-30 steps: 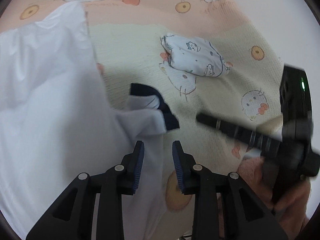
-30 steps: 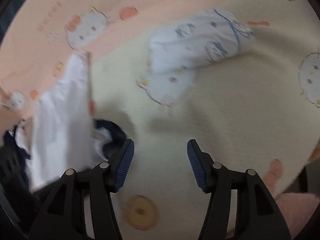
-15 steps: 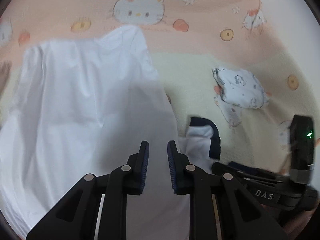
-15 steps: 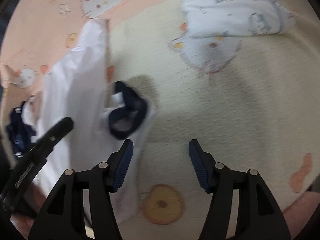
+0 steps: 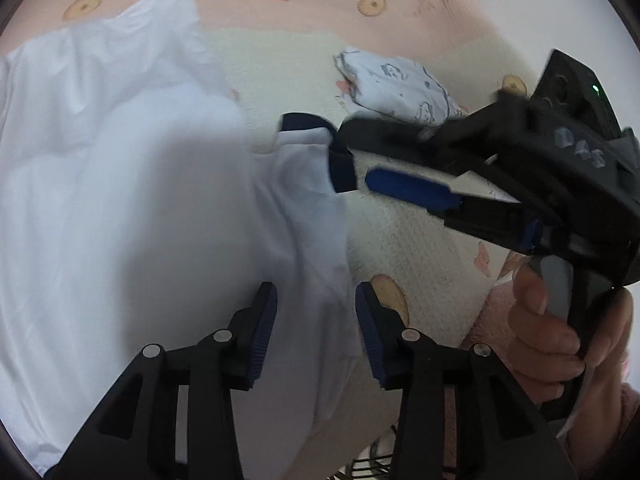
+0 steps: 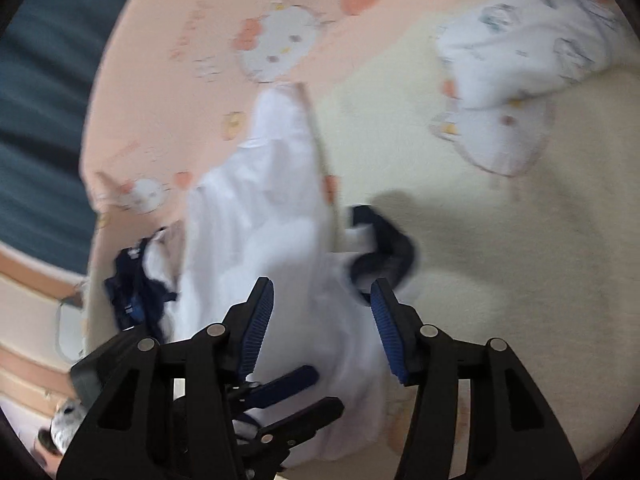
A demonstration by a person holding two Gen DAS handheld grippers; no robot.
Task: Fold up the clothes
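A white shirt [image 5: 120, 208] with a navy sleeve cuff [image 5: 304, 121] lies spread on the blanket. My left gripper [image 5: 314, 296] is open, low over the shirt's right side, with white cloth lying under the gap and nothing pinched. My right gripper [image 5: 356, 156] reaches in from the right, open, its fingertips at the navy cuff. In the right wrist view the right gripper [image 6: 320, 286] is open above the shirt [image 6: 272, 208], with the cuff [image 6: 384, 240] just beyond its right finger. The left gripper [image 6: 326, 388] shows below, on the shirt's near edge. The navy collar [image 6: 132, 292] lies at the left.
A pink and cream cartoon-cat blanket [image 5: 420, 260] covers the surface. A folded white printed garment [image 5: 396, 88] sits beyond the cuff, also far right in the right wrist view [image 6: 520, 52]. A hand [image 5: 552, 340] in a pink sleeve holds the right gripper. Dark blue floor [image 6: 40, 80] lies past the blanket's left edge.
My left gripper's fingers have spread wider and it has shifted right along the shirt. My right gripper has swung left until its fingertips reach the navy cuff.
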